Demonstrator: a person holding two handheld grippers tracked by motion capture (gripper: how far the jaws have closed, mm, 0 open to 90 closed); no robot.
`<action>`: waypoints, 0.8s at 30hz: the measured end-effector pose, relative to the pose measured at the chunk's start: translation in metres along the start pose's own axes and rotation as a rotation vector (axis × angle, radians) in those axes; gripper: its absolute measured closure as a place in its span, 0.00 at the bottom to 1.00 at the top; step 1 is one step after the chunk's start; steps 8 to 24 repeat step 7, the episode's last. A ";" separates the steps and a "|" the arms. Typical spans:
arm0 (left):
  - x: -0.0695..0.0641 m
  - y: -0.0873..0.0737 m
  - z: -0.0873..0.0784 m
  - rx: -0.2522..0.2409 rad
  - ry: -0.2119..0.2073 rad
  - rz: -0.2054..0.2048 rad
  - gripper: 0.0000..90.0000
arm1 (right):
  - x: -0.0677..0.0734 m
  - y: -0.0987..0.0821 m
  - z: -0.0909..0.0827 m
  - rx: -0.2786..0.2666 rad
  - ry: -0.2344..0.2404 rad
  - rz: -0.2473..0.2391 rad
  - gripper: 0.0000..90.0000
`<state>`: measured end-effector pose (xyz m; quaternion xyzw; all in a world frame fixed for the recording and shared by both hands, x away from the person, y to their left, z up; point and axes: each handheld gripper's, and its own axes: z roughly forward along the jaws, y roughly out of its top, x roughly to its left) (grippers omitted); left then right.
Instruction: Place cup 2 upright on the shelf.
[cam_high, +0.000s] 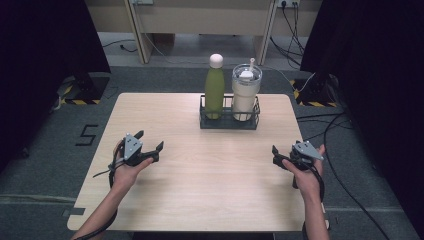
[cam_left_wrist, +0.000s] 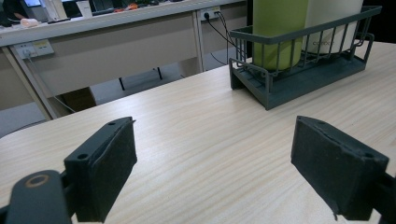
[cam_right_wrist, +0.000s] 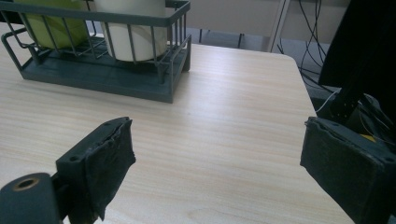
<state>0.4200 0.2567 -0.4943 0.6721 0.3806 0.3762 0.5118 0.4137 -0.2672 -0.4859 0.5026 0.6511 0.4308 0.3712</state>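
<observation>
A dark wire rack stands at the far middle of the light wooden table. In it stand a green bottle with a pale cap, on the left, and a white lidded tumbler, on the right. My left gripper rests low over the table's left side, held in a hand. Its jaws are open with only bare wood between them. My right gripper sits near the right edge, also open and holding nothing. Both point toward the rack, well short of it.
Beyond the table runs a long desk with wall sockets and cables. Black curtains hang at both sides. Cables lie on the grey floor to the right. The table's right edge lies close to my right gripper.
</observation>
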 end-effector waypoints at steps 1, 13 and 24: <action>0.001 0.000 -0.001 0.000 0.001 0.001 0.15 | 0.000 0.000 0.000 0.000 0.000 -0.001 0.11; 0.002 0.011 -0.007 -0.011 -0.013 -0.036 0.14 | 0.002 0.000 0.001 0.003 0.005 -0.006 0.11; 0.002 0.011 -0.007 -0.011 -0.013 -0.036 0.14 | 0.002 0.000 0.001 0.003 0.005 -0.006 0.11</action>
